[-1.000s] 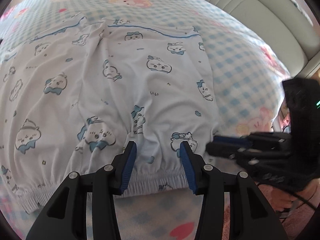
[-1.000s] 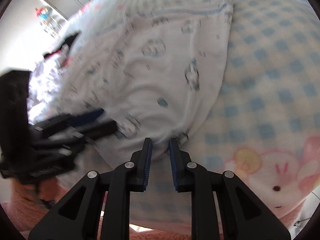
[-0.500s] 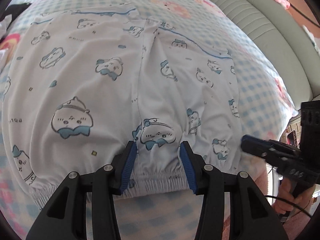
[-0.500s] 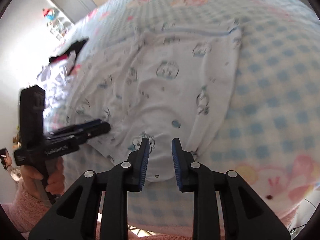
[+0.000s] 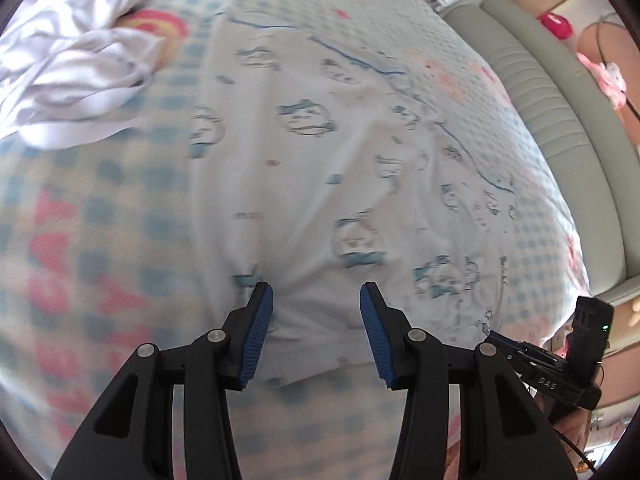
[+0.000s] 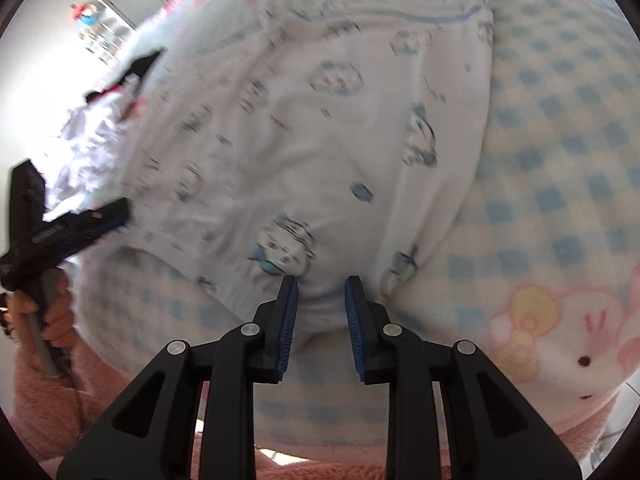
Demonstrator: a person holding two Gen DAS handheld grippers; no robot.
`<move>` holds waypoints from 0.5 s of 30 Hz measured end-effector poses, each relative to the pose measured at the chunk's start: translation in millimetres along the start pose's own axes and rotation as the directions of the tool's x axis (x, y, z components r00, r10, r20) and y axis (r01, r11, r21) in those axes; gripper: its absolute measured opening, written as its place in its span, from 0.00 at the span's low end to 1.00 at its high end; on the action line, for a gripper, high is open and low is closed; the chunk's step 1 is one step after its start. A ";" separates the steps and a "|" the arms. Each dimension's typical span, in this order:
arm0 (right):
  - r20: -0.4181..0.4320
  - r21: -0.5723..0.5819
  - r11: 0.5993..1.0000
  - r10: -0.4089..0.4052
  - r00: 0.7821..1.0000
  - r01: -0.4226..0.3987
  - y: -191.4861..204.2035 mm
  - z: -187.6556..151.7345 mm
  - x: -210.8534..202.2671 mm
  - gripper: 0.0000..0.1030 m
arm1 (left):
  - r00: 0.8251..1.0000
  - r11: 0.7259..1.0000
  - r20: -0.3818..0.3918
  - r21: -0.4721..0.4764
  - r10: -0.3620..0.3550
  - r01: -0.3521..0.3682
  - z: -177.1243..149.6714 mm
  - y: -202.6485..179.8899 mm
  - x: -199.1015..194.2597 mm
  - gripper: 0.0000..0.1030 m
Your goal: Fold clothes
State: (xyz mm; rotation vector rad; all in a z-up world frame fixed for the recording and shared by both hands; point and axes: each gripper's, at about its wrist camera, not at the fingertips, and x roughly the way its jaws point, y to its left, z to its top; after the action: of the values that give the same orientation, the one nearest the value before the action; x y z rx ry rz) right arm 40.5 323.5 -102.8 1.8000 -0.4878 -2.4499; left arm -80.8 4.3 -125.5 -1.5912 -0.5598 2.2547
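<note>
White shorts with blue cartoon faces [image 5: 320,184] lie spread flat on a blue-checked blanket [image 5: 100,216]. Their elastic waistband is toward me. My left gripper [image 5: 316,300] stands open over the waistband near the shorts' left corner, cloth between its blue pads. In the right wrist view the same shorts [image 6: 304,140] fill the middle. My right gripper [image 6: 321,286] is open over the waistband near the right corner, straddling a small fold of cloth. The right gripper [image 5: 520,350] shows at the lower right of the left view. The left gripper [image 6: 92,220] shows at the left of the right view.
A crumpled white garment [image 5: 72,52] lies on the blanket at the far left, with a dark item [image 6: 136,70] beyond it. A grey-green padded headboard [image 5: 560,120] runs along the right. A hand in a pink fuzzy sleeve [image 6: 44,368] holds the left gripper.
My left gripper has slid left along the waistband toward the corner. My right gripper opened from nearly shut and moved up to the waistband's right end.
</note>
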 end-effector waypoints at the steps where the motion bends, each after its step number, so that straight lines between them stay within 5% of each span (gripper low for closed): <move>1: 0.007 0.013 1.000 0.007 1.000 -0.007 -1.9 -2.2 -1.8 0.23 | 1.000 1.000 0.016 -0.019 -0.013 0.014 -1.7 5.7 -6.7 0.46; 5: 0.066 0.058 0.998 0.025 0.997 -0.029 -6.5 -7.6 -20.5 0.23 | 0.998 0.993 0.043 -0.103 -0.053 0.057 -10.3 30.2 -22.2 0.46; 8: 0.060 0.096 0.993 0.066 0.996 -0.071 -10.3 -14.7 -20.6 0.28 | 0.985 0.964 0.005 -0.207 -0.173 0.170 -20.8 50.4 -9.9 0.48; 15: -0.010 0.057 0.996 0.067 0.998 -0.067 -8.3 -24.1 -8.8 0.29 | 0.978 0.963 0.018 -0.171 -0.208 0.208 -24.2 38.8 -0.3 0.47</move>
State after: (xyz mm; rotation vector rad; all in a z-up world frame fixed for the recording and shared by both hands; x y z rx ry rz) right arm 67.0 328.2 -103.5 1.7876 -0.6126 -2.4029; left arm -59.2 -26.5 -151.6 -1.5300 -0.8987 2.0983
